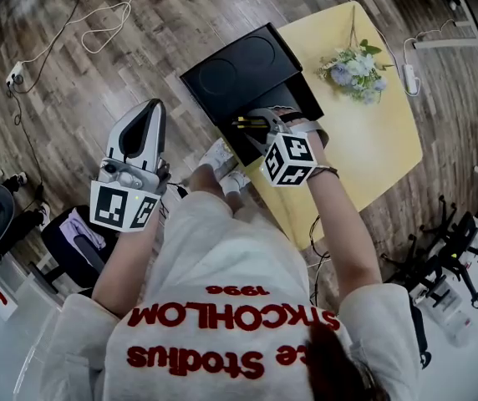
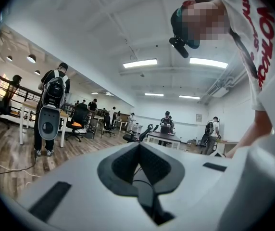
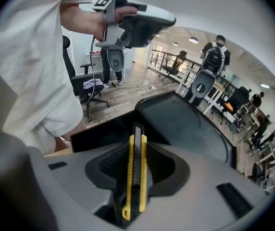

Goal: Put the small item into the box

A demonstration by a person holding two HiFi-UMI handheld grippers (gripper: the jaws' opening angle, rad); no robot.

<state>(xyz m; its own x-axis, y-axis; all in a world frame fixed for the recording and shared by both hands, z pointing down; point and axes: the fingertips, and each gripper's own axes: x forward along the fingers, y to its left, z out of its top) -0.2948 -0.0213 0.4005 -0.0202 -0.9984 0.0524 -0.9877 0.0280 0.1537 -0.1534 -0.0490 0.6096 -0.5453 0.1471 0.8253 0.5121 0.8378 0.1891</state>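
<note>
a yellow and black utility knife (image 3: 134, 177) is pinched between the jaws of the right tool (image 1: 254, 125). the knife stands lengthwise along the jaws, and its black tip sticks out past them. the right tool tilts downward and holds the knife over the near part of an open black box (image 1: 302, 98). whether the knife touches the box cannot be told.

the box sits on the near left part of a yellow tabletop (image 1: 373, 149). its lid (image 1: 239, 65) lies folded back on the far side and shows two shallow round hollows. to the right of the box, apart from it, a small bunch of pale flowers with green leaves (image 1: 354, 69) lies on the tabletop.

the left tool (image 1: 154, 111) is held well off to the left of the tabletop, over a wooden floor (image 1: 97, 82). its jaws are pressed together with nothing between them, and it points roughly level into the room.

the person holding both tools wears a white shirt (image 1: 222, 307) with red lettering. a white cable (image 1: 105, 19) loops across the floor at the far left. a dark office chair (image 1: 72, 241) with a purple cloth on its seat stands near the person's left side.

in the left gripper view, a large open office stretches away, with desks, chairs and several people standing (image 2: 53, 105) under strip lights.
</note>
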